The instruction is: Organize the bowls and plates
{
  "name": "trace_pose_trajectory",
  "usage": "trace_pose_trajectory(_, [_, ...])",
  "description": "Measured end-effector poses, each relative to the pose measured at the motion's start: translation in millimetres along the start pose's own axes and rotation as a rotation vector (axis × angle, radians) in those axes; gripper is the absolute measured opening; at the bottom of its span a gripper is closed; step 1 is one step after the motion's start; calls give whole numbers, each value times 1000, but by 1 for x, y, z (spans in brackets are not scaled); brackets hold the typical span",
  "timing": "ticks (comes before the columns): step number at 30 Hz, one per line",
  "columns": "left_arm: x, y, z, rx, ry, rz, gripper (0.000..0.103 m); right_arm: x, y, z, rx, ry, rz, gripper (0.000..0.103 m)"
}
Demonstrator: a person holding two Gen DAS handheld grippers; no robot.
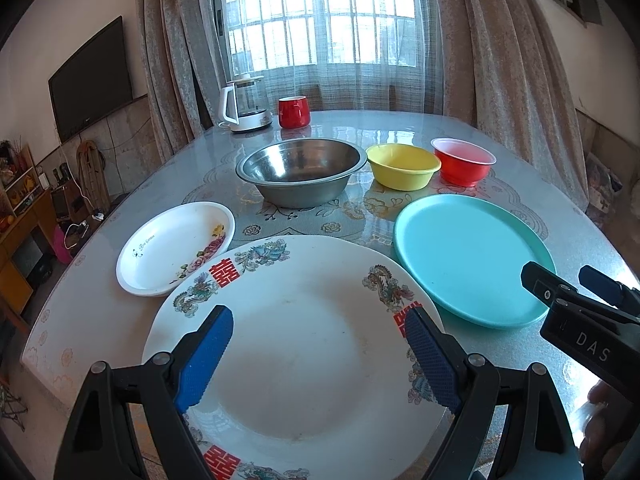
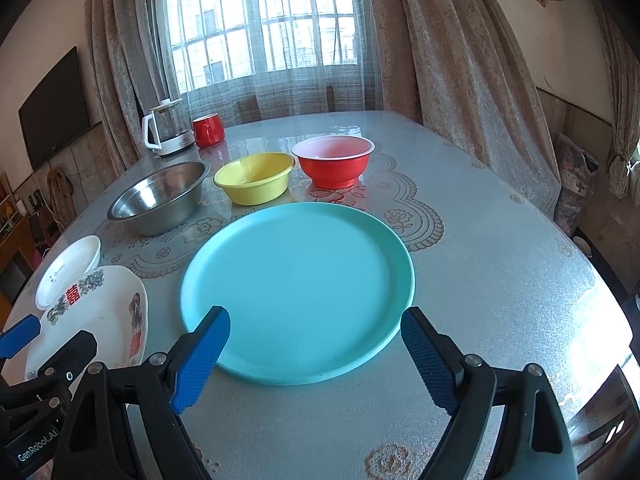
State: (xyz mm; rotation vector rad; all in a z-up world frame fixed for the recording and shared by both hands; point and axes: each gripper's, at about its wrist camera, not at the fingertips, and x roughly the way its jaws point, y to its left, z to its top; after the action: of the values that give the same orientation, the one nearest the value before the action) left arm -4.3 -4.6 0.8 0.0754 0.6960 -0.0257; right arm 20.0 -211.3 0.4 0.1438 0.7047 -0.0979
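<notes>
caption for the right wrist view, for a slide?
Open right gripper poised over a turquoise plate, with steel bowl, yellow bowl and red bowl lined up behind.

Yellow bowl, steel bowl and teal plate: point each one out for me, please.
yellow bowl (image 2: 256,178), right wrist view, on its inner wall.
steel bowl (image 1: 300,168), left wrist view, on the inside near the bottom.
teal plate (image 2: 300,288), right wrist view, on the flat middle.

Dragon plate: near rim cut off by frame edge, partly behind left tool. Small white dish: lettering illegible.
</notes>
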Motion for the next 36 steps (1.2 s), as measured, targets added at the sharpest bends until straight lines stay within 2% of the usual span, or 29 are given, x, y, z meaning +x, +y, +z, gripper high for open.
trace_pose_trajectory(26, [6,-17,2,62,14,-20,88,1,-27,1,61,9,-6,89])
trace_pose_trajectory(36, [11,-21,6,86,28,-35,88,6,-42,1,117,37,21,89])
